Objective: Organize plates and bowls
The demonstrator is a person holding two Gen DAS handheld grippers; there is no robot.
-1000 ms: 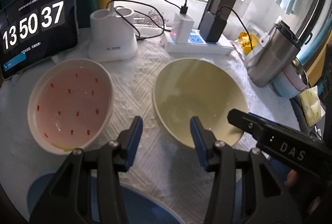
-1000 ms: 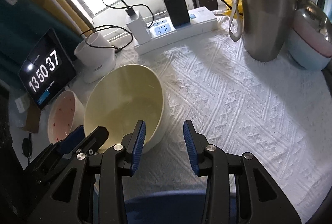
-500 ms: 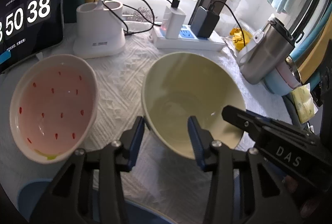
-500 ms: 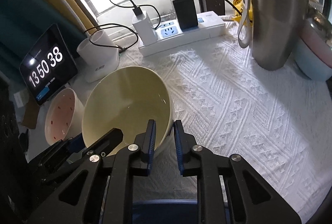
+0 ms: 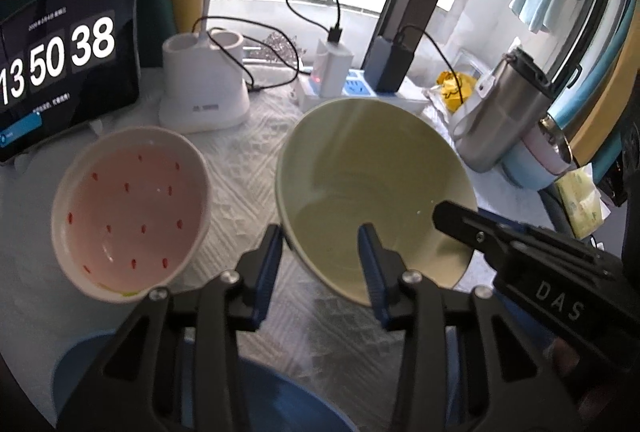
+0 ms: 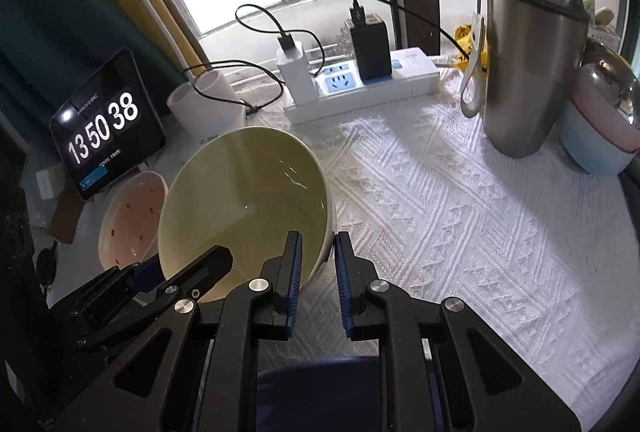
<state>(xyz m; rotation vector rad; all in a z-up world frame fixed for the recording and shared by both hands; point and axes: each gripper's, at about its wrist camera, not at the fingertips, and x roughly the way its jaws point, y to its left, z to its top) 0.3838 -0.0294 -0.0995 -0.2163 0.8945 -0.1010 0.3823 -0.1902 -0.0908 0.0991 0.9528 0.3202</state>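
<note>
A pale yellow bowl [image 5: 372, 175] sits tilted, its near side off the white cloth. My left gripper [image 5: 320, 260] straddles its near-left rim, one blue pad against the outer wall and one inside. My right gripper [image 6: 318, 266] is shut on the bowl [image 6: 240, 199] at the near-right rim, which is pinched between its pads. In the left wrist view, one right finger [image 5: 480, 236] reaches in over the rim. A pink bowl [image 5: 128, 207] with red spots rests to the left. A blue plate [image 5: 280, 392] lies under both grippers.
At the back stand a tablet clock [image 5: 60, 63], a white holder [image 5: 204, 91] and a power strip [image 6: 360, 87] with chargers and cables. A steel tumbler [image 6: 528, 71] and stacked pink and blue bowls [image 6: 600, 135] stand at the right.
The right jaws closed from wide apart onto the yellow bowl's rim. The left jaws narrowed a little around the rim. The bowl's near side has tipped up from the cloth.
</note>
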